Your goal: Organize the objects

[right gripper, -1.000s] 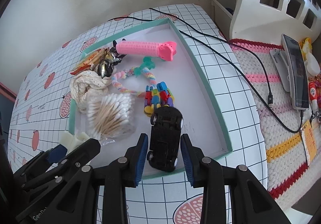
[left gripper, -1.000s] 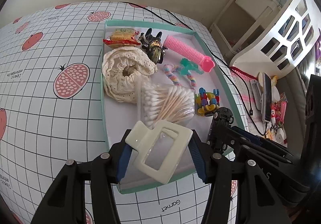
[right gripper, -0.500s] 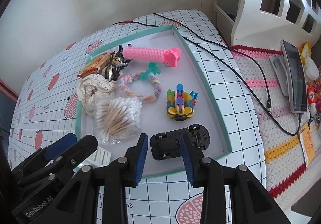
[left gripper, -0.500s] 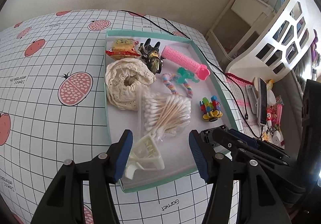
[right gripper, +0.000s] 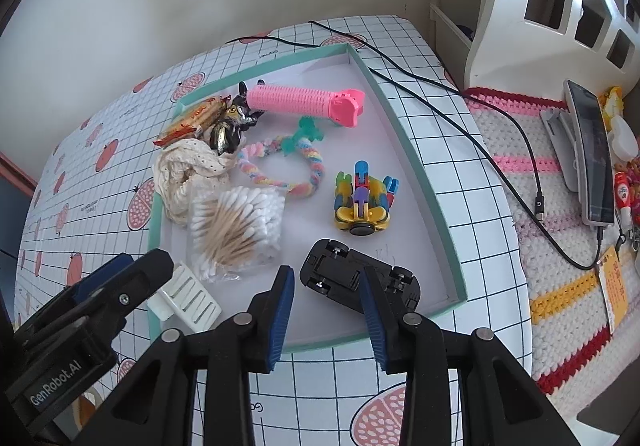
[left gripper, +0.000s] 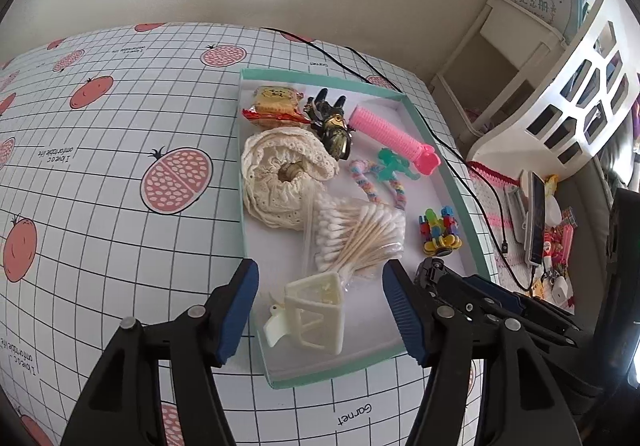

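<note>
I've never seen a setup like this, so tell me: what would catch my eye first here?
Probably the teal-rimmed tray crowded with small things, above all the bright pink hair roller at its far end. Near the front, the black toy car lies upside down before the open right gripper, and the cream hair claw lies before the open left gripper.

The scene is seen by 2 fisheye cameras, each mounted behind a gripper and aimed forward and downward along its fingers. The tray (left gripper: 460, 202) is viewed by the left wrist camera from above its near left corner, at close range, with the checked tablecloth (left gripper: 120, 150) to the left. The same tray (right gripper: 424, 182) is viewed by the right wrist camera from its near right corner, equally close, with the crocheted mat (right gripper: 560, 286) on the right. The tray's contents are shared by both views, and each gripper is caught at the edge of the other's view.
</note>
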`<action>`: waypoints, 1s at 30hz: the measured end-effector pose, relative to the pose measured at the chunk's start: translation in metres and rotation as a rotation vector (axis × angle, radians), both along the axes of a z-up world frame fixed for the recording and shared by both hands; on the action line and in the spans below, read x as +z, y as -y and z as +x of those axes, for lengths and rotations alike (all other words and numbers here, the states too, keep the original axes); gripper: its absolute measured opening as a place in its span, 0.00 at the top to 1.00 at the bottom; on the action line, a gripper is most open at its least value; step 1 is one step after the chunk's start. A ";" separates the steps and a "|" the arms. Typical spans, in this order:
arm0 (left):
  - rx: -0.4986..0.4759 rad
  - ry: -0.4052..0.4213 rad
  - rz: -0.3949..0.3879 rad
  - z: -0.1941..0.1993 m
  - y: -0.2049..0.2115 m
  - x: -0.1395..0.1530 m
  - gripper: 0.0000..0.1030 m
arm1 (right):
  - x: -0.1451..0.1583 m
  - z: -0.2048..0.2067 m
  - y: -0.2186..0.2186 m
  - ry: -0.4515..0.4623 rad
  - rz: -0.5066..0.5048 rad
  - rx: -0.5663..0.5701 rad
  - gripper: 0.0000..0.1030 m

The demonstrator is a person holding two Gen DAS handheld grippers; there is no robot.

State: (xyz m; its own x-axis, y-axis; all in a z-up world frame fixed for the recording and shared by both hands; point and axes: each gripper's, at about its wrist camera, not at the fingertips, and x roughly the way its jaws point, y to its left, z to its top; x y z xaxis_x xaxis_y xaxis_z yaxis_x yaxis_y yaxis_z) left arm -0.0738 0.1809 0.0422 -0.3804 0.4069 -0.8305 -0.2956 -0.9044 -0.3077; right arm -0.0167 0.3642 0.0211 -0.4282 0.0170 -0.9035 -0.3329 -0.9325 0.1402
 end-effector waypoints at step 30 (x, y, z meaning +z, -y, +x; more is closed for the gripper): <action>0.338 -0.035 -0.140 -0.016 0.068 -0.017 0.00 | -0.004 0.001 0.001 -0.034 0.036 -0.007 0.00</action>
State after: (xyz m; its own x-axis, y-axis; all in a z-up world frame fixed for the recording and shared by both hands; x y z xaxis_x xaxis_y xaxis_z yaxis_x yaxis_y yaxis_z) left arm -0.0897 0.1132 0.0250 -0.5036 0.1366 -0.8531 0.0192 -0.9854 -0.1692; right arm -0.0152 0.3631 0.0172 -0.4587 0.0521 -0.8870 -0.3349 -0.9348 0.1183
